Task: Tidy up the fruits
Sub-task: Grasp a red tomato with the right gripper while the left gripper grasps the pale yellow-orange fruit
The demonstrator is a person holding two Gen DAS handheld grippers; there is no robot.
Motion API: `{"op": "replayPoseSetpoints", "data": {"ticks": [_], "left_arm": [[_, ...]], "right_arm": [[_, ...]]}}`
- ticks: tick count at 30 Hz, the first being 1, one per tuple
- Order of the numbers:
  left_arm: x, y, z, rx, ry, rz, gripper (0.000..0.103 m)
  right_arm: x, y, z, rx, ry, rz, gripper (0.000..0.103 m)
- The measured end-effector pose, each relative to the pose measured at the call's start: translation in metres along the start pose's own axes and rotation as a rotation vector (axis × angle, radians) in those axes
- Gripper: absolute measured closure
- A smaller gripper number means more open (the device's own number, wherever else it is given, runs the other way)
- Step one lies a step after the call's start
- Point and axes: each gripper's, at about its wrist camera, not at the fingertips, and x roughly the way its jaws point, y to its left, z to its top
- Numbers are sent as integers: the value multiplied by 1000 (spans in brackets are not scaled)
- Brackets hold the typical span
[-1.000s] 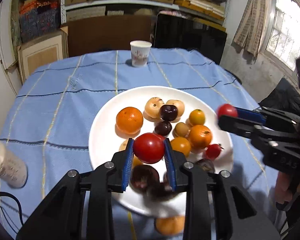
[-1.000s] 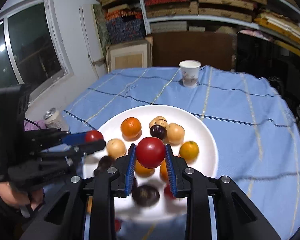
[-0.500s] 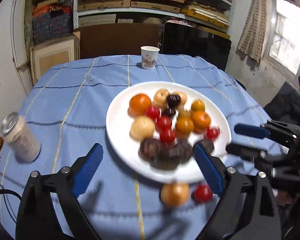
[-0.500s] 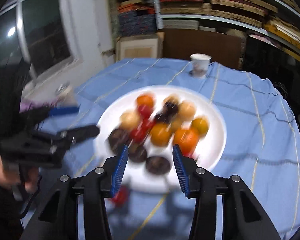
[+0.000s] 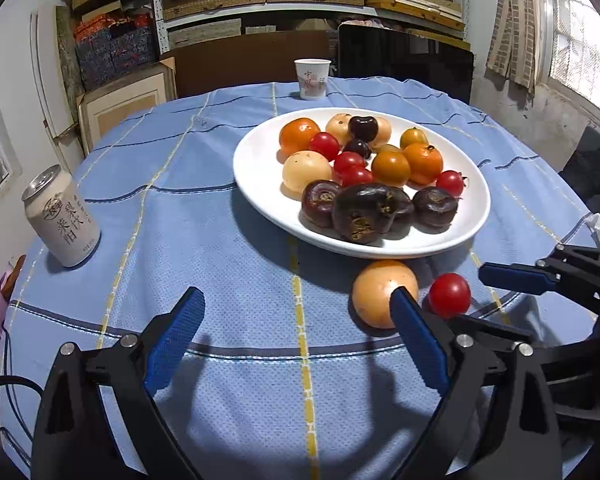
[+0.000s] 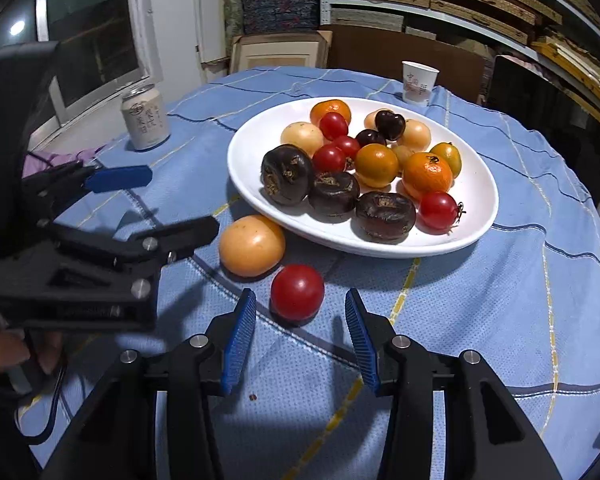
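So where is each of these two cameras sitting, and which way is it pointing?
Left wrist view: rides the left gripper, facing across the table to the white plate; its open blue fingers show, with the right gripper at right.
Right wrist view: rides the right gripper, aimed at the loose red tomato; the left gripper and a hand show.
Shared: plate, tomato, can, paper cup.

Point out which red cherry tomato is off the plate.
The cherry tomato on the tablecloth, beside the loose pale orange fruit, just ahead of the open right gripper. The others lie on the white plate.
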Motion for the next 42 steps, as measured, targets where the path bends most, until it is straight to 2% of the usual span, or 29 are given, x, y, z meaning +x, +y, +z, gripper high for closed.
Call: {"op": "replayPoseSetpoints", "data": {"ticks": [4, 10, 11, 12, 21, 28, 36, 37, 38, 42], "left_arm": [[0, -1, 0, 5, -4, -13, 12], [0, 2, 1, -4, -5, -20, 11], [1, 3, 1, -8, -3, -18, 11], [2, 3, 1, -11, -1, -18, 11], [6, -2, 1, 2, 10, -22, 11], [12, -28, 5, 80, 17, -16, 11], [33, -53, 11, 121, 76, -23, 12], [37, -54, 12, 117, 90, -25, 18], [40, -53, 12, 111, 102, -26, 31], [46, -48, 11, 89, 127, -56, 54]], "right_arm": [[7, 4, 2, 17, 14, -34, 56], [15, 2, 3, 48, 29, -37, 57], [17, 0, 3, 59, 35, -29, 69], [19, -2, 2, 70, 45, -8, 74], [-4, -10, -12, 85, -3, -43, 74], [-29, -35, -26, 180, -70, -61, 74], [-31, -37, -27, 182, -86, -39, 74], [-31, -37, -27, 183, -88, -37, 74], [-32, -37, -28, 184, -91, -36, 74], [-34, -39, -29, 192, -95, -24, 74]]}}
